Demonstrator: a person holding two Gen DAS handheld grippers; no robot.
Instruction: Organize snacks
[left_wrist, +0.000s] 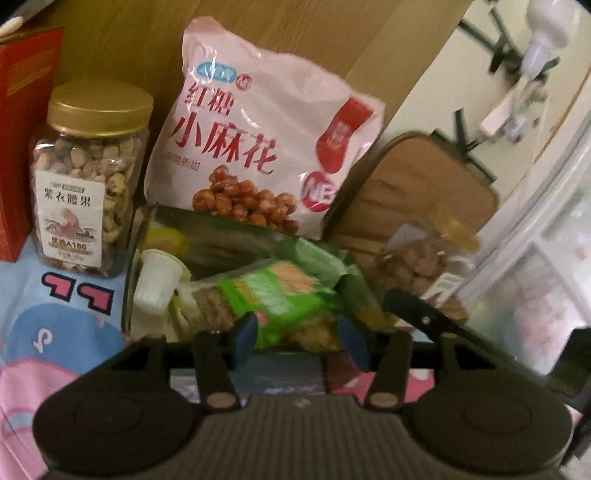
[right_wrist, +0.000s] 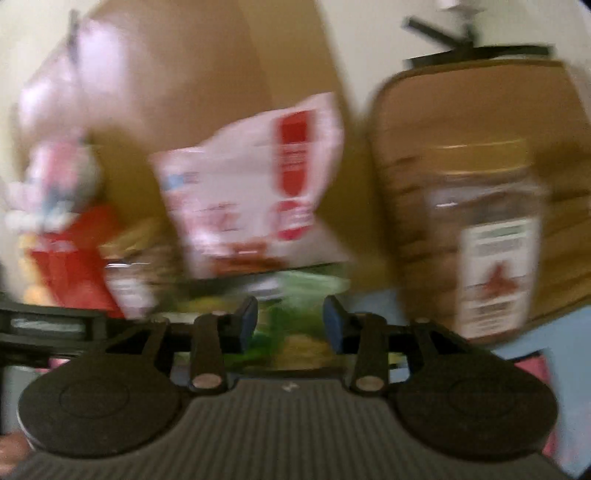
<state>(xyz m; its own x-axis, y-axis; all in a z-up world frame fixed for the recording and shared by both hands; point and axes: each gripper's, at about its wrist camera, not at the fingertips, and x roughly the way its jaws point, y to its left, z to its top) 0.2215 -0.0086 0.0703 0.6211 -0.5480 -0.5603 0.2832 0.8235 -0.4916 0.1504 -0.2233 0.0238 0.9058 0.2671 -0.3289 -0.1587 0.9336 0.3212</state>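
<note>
- In the left wrist view our left gripper (left_wrist: 301, 338) has its blue-padded jaws standing apart; we see nothing pressed between the pads.
- Just beyond its fingers sits a clear tray (left_wrist: 129, 280) heaped with small snacks: a green-wrapped packet (left_wrist: 280, 299) on top and a little white cup (left_wrist: 157, 282) at the tray's left end.
- Behind the tray a large pink bag of brown-sugar twists (left_wrist: 266, 129) leans upright against a brown board (left_wrist: 147, 44).
- Left of the bag stands a clear nut jar with a gold lid (left_wrist: 88, 177), upright, next to a red box (left_wrist: 22, 140) at the frame's edge.
- Everything rests on a cartoon-printed cloth (left_wrist: 55, 332) in blue and pink that covers the bench.
- To the right of the tray a second nut jar (left_wrist: 424, 258) shows in front of a tan padded cushion (left_wrist: 417, 192); it is blurred, and a black part of the other gripper crosses in front of its lower half.
- In the right wrist view, which is heavily smeared, our right gripper (right_wrist: 290, 323) also has its jaws parted, with no item clamped between them.
- There the second jar appears upright to the right of the gripper, apart from its fingers, before the tan cushion.
- The pink bag and the green snacks lie ahead of the right gripper, beyond its pads.
</note>
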